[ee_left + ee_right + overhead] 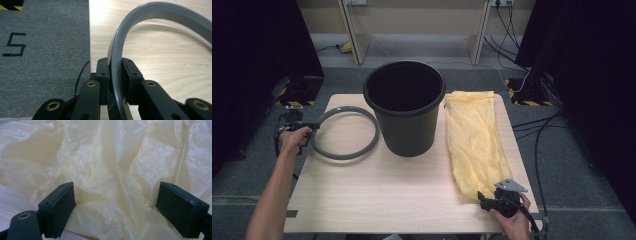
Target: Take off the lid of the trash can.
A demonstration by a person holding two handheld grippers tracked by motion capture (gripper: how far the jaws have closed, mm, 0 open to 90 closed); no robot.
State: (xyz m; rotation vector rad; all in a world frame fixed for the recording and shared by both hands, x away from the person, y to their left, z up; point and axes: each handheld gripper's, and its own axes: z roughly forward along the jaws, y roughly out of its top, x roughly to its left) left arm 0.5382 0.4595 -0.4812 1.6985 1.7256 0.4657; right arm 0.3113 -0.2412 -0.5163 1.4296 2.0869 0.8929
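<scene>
A grey plastic ring (344,133) lies on the wooden table (377,200), left of a black bucket (405,107). My left gripper (312,127) is at the table's left edge, shut on the ring's left rim. In the left gripper view the grey ring (117,65) runs upright between the two pads (103,71), and both press on it. A yellow plastic bag (474,142) lies flat to the right of the bucket. My right gripper (482,199) sits at the bag's near end. Its jaws stand wide apart, with the crumpled yellow bag (117,177) between and beyond them.
Grey carpet (42,57) with a black mark lies beyond the table's left edge. Black curtains stand on both sides. Cables (537,125) run over the floor to the right, and the legs of a frame (357,40) stand behind the table.
</scene>
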